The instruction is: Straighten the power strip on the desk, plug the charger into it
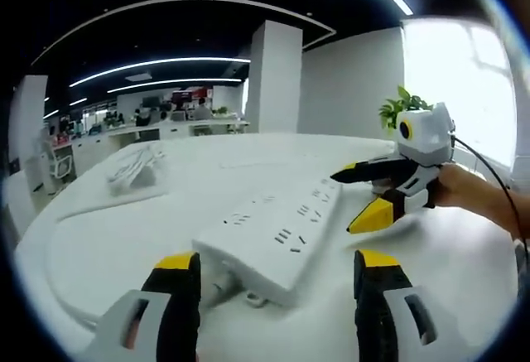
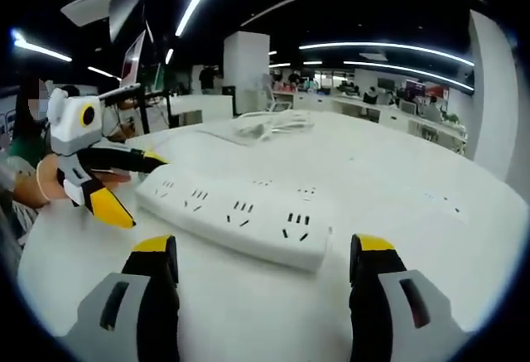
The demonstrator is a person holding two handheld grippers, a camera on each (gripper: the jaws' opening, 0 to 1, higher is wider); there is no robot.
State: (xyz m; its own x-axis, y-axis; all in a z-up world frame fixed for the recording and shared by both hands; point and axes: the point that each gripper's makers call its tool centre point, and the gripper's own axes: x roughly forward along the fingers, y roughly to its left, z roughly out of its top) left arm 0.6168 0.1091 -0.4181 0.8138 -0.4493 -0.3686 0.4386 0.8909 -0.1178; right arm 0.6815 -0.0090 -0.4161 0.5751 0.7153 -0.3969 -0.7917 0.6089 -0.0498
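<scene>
White table (image 1: pixel 464 271) carries the power strip (image 1: pixel 277 234) mid-surface; left tool (image 1: pixel 277 275) and right tool (image 2: pixel 263 258) both gape wide, holding nothing.

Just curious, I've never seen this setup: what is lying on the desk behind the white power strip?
Beyond the power strip, further along the white desk, lies a loose bundle of white cable, probably the charger; its plug cannot be made out. Office workstations stand farther back.

Both grippers, L (image 1: pixel 273 275) & R (image 2: pixel 265 258), jaws wide apart.
</scene>
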